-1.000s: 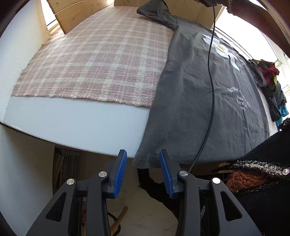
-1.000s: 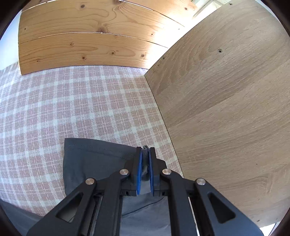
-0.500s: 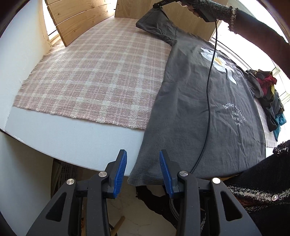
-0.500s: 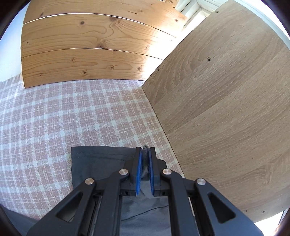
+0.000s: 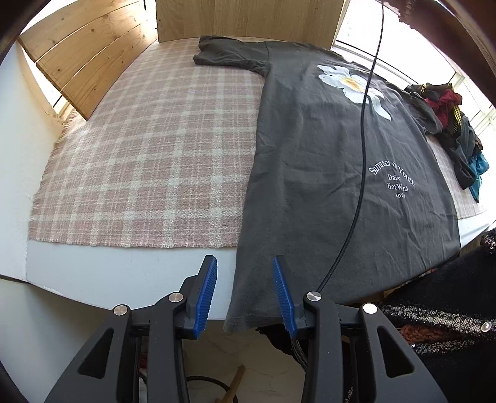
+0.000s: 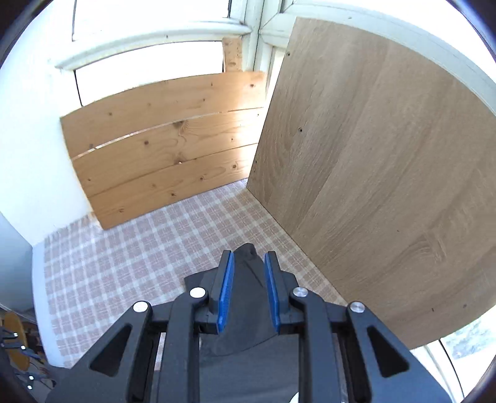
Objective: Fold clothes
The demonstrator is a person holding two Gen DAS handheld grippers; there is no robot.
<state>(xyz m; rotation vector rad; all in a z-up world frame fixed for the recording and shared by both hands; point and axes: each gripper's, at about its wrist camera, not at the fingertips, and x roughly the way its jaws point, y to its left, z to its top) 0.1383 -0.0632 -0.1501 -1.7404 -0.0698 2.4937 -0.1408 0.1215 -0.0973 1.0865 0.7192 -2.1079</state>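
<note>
Dark grey t-shirt [image 5: 316, 173] lies flat, print side up, on the pink plaid cloth [image 5: 148, 155] covering the table [image 5: 102, 276]; white flower print near the chest, white lettering lower down. Its hem hangs over the table's near edge, and one sleeve [image 5: 226, 57] is spread on the plaid cloth at the far end, just in front of the oak board [image 5: 245, 18]. Left gripper [image 5: 245, 291] sits low at the table's near edge, jaws spread wide, nothing between them; the shirt's hem corner is in line with the gap but contact cannot be told. Right gripper [image 6: 248, 288] is above the sleeve end of the shirt, blue pads apart, not clamping; a peak of sleeve fabric [image 6: 248, 257] pokes up between the pads, touching or not cannot be told. A black cable [image 5: 362, 148] runs across the shirt from the top of the left view down to the left gripper's side. Pile of dark, red and teal clothes [image 5: 446, 124] lies on the table beyond the shirt's far side, close to its other sleeve. Pine plank panel [image 6: 167, 148] stands at the plaid cloth's far edge, meeting the oak board at a corner. Person's black knit sleeve [image 5: 443, 313] shows by the table's near edge, next to the shirt hem.
</note>
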